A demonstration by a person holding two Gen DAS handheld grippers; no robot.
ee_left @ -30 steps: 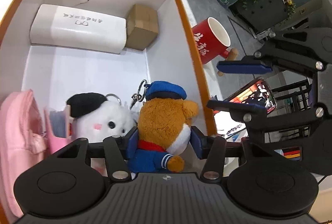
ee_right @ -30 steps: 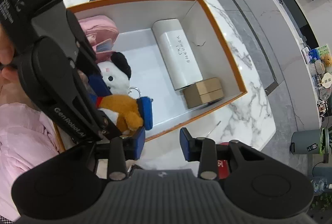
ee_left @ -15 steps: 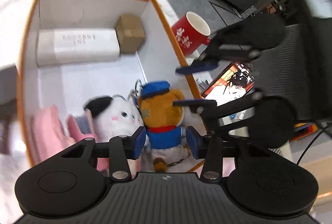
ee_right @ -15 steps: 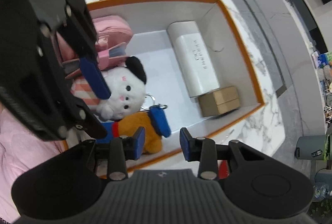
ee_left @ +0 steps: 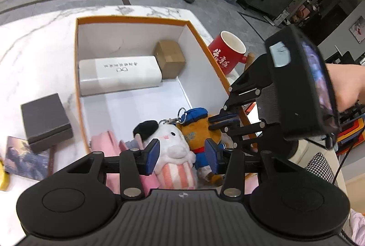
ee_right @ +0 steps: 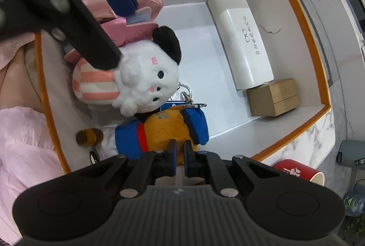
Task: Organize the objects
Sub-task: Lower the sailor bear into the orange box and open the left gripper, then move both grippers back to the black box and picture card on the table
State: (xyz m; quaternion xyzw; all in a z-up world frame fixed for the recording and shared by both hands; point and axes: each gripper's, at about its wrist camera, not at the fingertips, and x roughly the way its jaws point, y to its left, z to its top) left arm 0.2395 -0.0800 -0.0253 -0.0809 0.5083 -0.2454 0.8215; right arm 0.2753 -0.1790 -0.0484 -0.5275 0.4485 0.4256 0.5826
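I see both plush toys (ee_left: 175, 138) lying in the near end of the orange box (ee_left: 134, 19). My left gripper (ee_left: 180, 156) hangs wide open; my right gripper (ee_right: 180, 154) is nearly closed, empty. The mug (ee_left: 228, 52) and grey box (ee_left: 45, 120) remain outside.

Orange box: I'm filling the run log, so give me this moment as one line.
orange box: holds both plush toys | left claw: open, above white plush | right claw: nearly shut beside bear plush

The box (ee_left: 134, 19) is orange outside, white inside. The bear (ee_right: 164, 129) is brown and blue. The bunny (ee_right: 141, 79) is white with pink stripes.
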